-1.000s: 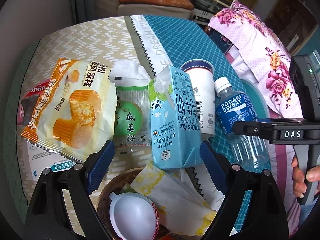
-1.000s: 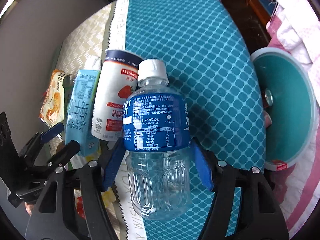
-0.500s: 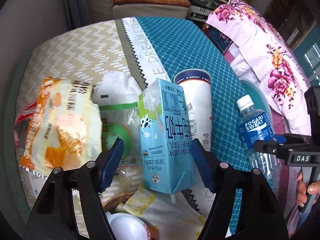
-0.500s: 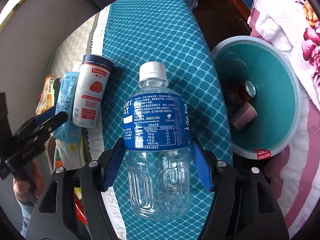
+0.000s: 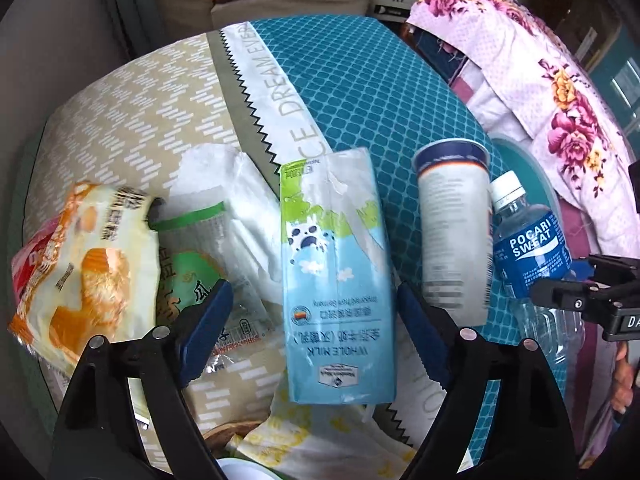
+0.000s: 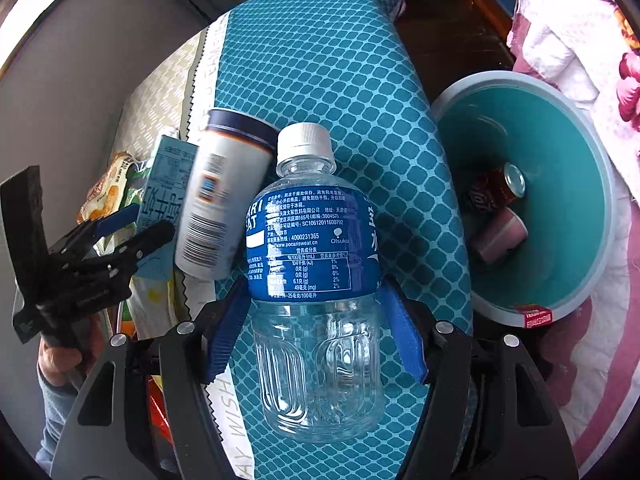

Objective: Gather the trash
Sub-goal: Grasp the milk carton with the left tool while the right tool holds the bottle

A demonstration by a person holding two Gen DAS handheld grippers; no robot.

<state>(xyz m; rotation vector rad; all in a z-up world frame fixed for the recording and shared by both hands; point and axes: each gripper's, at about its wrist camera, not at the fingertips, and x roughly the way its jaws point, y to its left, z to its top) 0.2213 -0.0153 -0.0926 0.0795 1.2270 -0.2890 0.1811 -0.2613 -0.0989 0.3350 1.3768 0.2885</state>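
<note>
Right gripper (image 6: 314,328) is clamped on the plastic bottle (image 6: 312,280) above the bed, next stop probably the teal bin (image 6: 600,216). Left gripper (image 5: 310,332) is opening around the milk carton (image 5: 336,280), not squeezing it.

Milk carton (image 5: 336,280) left of cup (image 5: 454,236), bottle (image 5: 532,256) right, cans (image 6: 496,192) in bin (image 6: 592,152)

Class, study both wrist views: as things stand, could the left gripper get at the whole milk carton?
Probably yes. The milk carton already sits between the left gripper's blue pads, whose jaws are opening with a gap on the left side. The cup leans beside it but blocks nothing.
</note>
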